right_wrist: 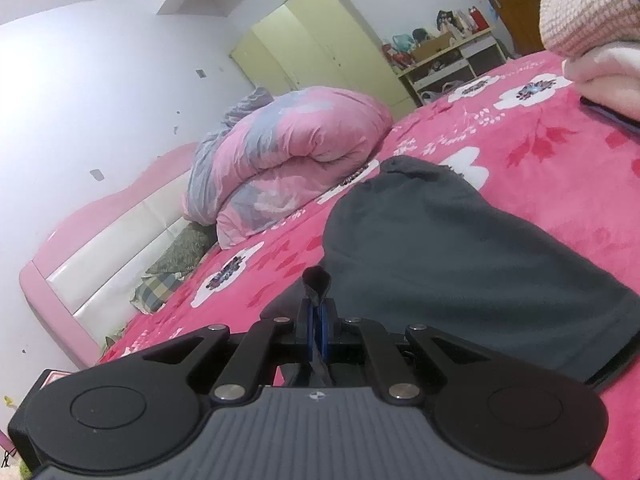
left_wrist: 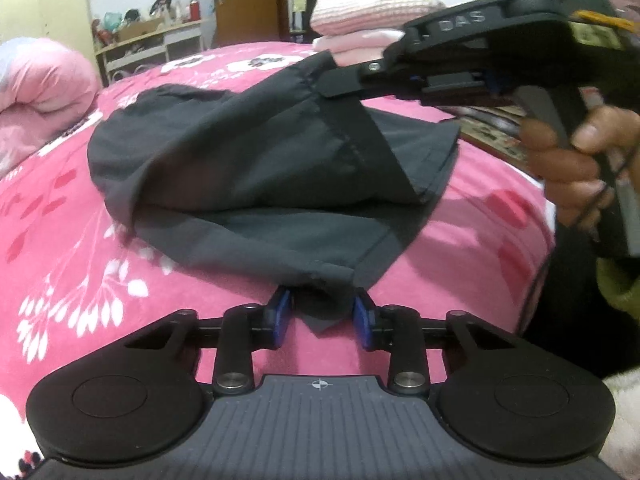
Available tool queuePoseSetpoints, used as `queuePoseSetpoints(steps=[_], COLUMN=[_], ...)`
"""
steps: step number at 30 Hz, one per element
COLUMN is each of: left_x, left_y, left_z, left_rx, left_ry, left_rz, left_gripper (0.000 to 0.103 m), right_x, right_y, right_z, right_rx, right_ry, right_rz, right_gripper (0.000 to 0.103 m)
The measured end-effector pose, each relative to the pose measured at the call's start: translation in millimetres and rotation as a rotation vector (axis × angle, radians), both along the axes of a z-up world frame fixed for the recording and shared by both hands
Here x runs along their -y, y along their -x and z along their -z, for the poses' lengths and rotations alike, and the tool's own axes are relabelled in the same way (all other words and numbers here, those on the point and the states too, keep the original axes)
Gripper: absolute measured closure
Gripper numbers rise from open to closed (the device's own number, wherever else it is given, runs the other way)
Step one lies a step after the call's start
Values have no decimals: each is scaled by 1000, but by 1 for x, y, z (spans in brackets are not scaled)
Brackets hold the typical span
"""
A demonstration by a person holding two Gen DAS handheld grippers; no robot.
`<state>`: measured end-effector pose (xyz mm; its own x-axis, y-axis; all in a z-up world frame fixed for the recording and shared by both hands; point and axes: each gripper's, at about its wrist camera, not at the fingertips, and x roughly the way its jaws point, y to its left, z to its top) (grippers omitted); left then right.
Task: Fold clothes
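Note:
A dark grey garment (left_wrist: pixel 240 152) lies bunched on the pink flowered blanket (left_wrist: pixel 80 240). In the left wrist view my left gripper (left_wrist: pixel 322 316) stands open, with a near corner of the garment lying between its blue pads (left_wrist: pixel 278 320). My right gripper (left_wrist: pixel 336 84), held by a hand (left_wrist: pixel 572 168), is shut on the garment's far right edge and holds it up off the bed. In the right wrist view my right gripper (right_wrist: pixel 318 320) pinches a fold of dark cloth, and the rest of the garment (right_wrist: pixel 440 248) spreads ahead on the blanket (right_wrist: pixel 540 168).
A stack of folded pink clothes (left_wrist: pixel 372 12) (right_wrist: pixel 600 40) sits at the bed's far side. A rolled pink duvet (left_wrist: pixel 40 88) (right_wrist: pixel 288 144) lies by the headboard (right_wrist: pixel 100 240). Behind the bed stand a cluttered shelf (left_wrist: pixel 152 40) and a pale wardrobe (right_wrist: pixel 320 40).

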<state>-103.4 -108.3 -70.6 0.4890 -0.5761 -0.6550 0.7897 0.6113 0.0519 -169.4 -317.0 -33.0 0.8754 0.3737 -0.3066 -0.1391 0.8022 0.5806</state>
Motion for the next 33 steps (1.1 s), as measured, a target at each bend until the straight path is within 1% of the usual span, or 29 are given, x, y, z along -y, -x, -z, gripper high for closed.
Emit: queuePoseSetpoints(steps=[1, 2, 9, 10, 12, 17, 19, 20, 21, 22, 24, 26, 27, 28, 29, 31, 33], left_x=[-1, -3, -18, -18, -14, 4, 9, 9, 9, 7, 1, -12, -20, -28, -38, -56, -69], left_y=[3, 2, -20, -23, -20, 2, 7, 8, 8, 8, 8, 8, 8, 6, 4, -4, -11], left_z=[1, 1, 2, 2, 4, 10, 12, 11, 11, 9, 3, -5, -9, -11, -11, -3, 12], left_rx=[12, 2, -179, -189, -136, 49, 89, 100, 102, 93, 69, 29, -4, -59, -129, -307, -451], left_ry=[-3, 9, 167, 176, 123, -30, -56, -56, -50, -38, -3, 63, 110, 169, 234, 354, 396], left_rz=[8, 1, -104, -114, -105, -31, -28, -33, -38, -49, -84, -128, -152, -180, -211, -264, -301], left_gripper=[64, 63, 63, 63, 63, 63, 64, 68, 81, 90, 99, 101, 101, 103, 103, 103, 103], right_x=[1, 1, -1, -2, -3, -2, -2, -2, -2, -2, -2, -2, -3, -3, -3, -4, -6], right_y=[0, -1, 1, 2, 2, 2, 2, 2, 2, 3, 3, 4, 5, 5, 6, 7, 6], right_z=[0, 1, 2, 2, 1, 3, 3, 3, 3, 3, 3, 2, 1, 1, 1, 1, 2], right_rx=[0, 0, -8, -7, -7, -12, -14, -16, -17, -18, -17, -12, -8, -3, 1, 7, 8], right_ry=[-2, -5, 1, 3, 2, -3, -2, -1, -1, 0, 4, 8, 10, 10, 10, 12, 9], right_rz=[1, 1, 5, 7, 10, 17, 19, 20, 21, 22, 22, 20, 19, 16, 13, 7, -1], right_gripper=[99, 99, 99, 99, 99, 99, 99, 99, 99, 99, 99, 99, 99, 99, 99, 99, 99])
